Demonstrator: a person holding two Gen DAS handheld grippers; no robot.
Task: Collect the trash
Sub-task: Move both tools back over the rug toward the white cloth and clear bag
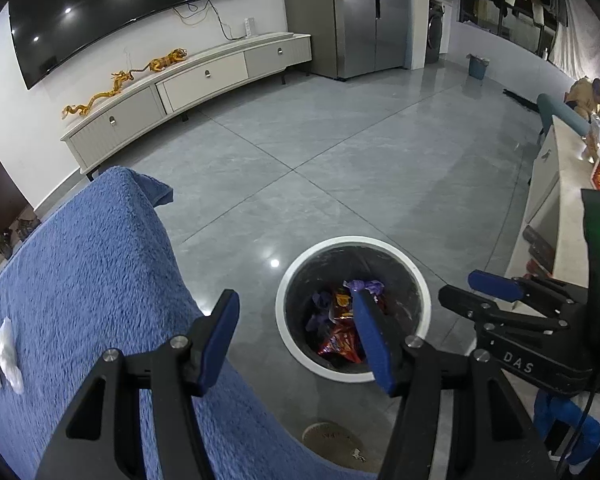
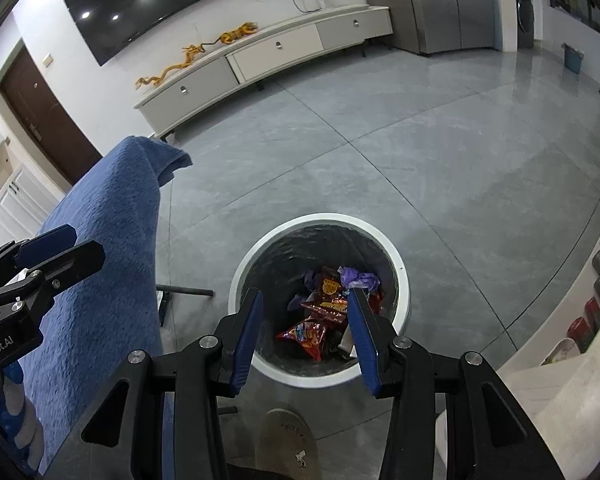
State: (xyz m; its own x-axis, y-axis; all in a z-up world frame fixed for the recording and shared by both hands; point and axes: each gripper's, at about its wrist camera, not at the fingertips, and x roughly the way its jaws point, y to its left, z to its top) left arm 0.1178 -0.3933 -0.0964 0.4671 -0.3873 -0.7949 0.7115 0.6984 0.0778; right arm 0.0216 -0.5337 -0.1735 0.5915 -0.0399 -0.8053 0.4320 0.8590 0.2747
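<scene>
Left tongs (image 1: 296, 336): black angular frame carrying two flat blue pads, round silver screws showing at the linkage joints. Right tongs (image 2: 306, 332): matching black frame, blue pads, silver screws; in the left wrist view its body is displaying white "DAS" lettering, a green light glowing, a thin black cable trailing. Blue sleeve (image 1: 568, 428) showing below it.
</scene>
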